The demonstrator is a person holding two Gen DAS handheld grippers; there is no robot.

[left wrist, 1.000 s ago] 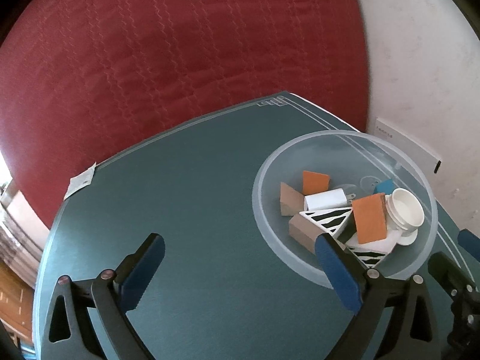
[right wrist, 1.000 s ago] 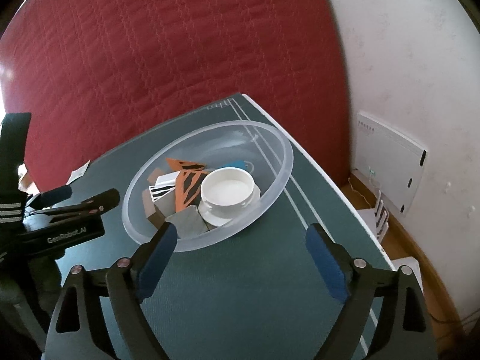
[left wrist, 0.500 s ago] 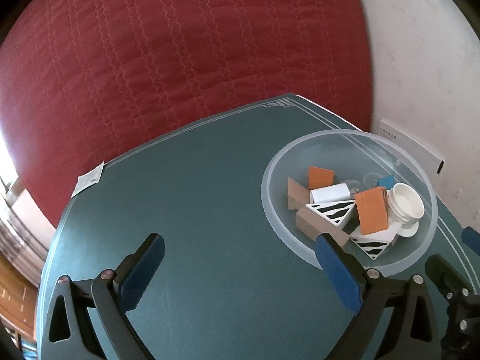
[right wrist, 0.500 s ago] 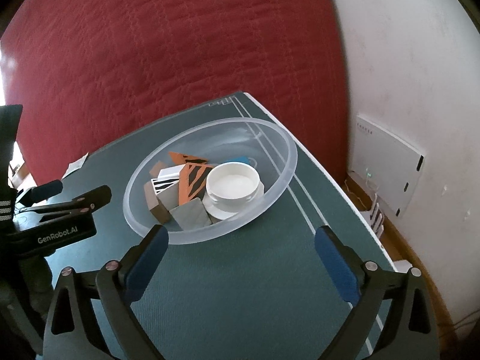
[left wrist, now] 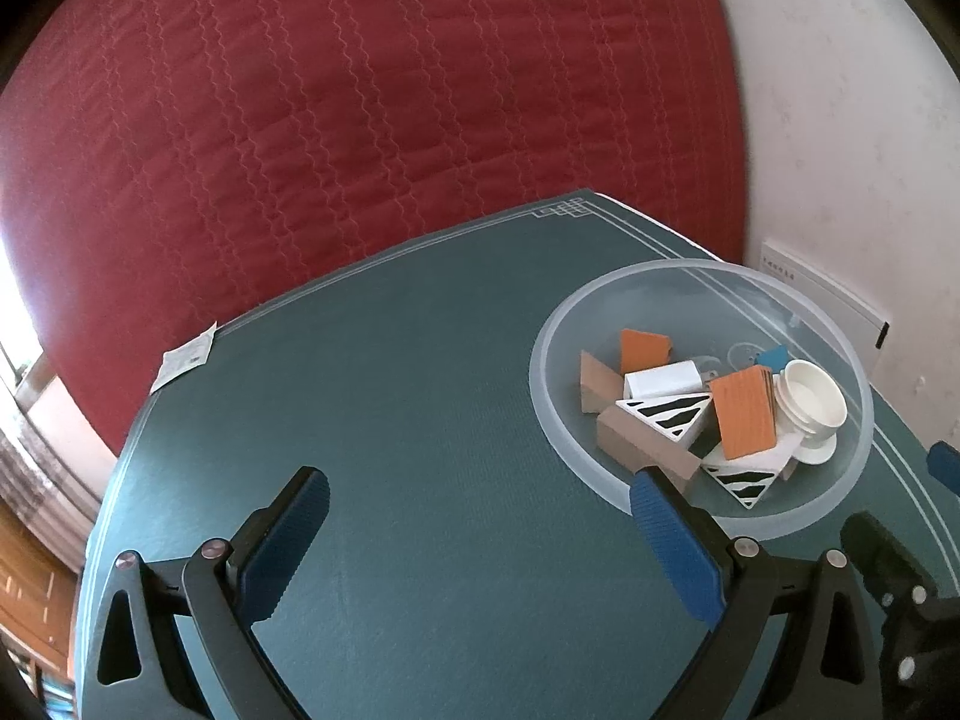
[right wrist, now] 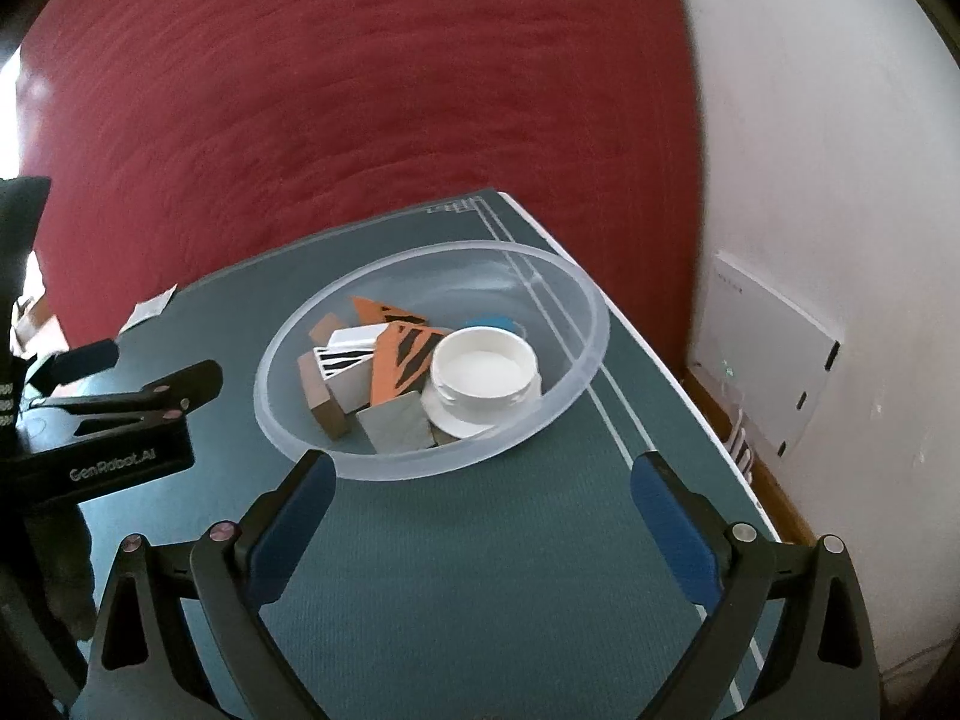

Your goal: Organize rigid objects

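A clear plastic bowl point(left wrist: 600, 306) point(right wrist: 576, 300) stands on the teal table point(left wrist: 420, 420) point(right wrist: 480, 570) near its right edge. It holds several blocks: orange blocks point(left wrist: 744, 414), zebra-striped wedges point(left wrist: 666, 414), brown blocks point(right wrist: 321, 399), a grey block point(right wrist: 396, 426) and a white round lid point(right wrist: 485, 369). My left gripper point(left wrist: 477, 516) is open and empty, to the left of the bowl. My right gripper point(right wrist: 480, 498) is open and empty, just in front of the bowl.
A red quilted backdrop point(left wrist: 360, 90) rises behind the table. A white paper slip point(left wrist: 183, 357) lies at the table's far left edge. A white wall point(right wrist: 810, 120) with a white box point(right wrist: 774, 348) is on the right, past the table edge.
Both grippers have pulled back and up from the bowl, which looks smaller and farther. The bowl and its contents have not moved.
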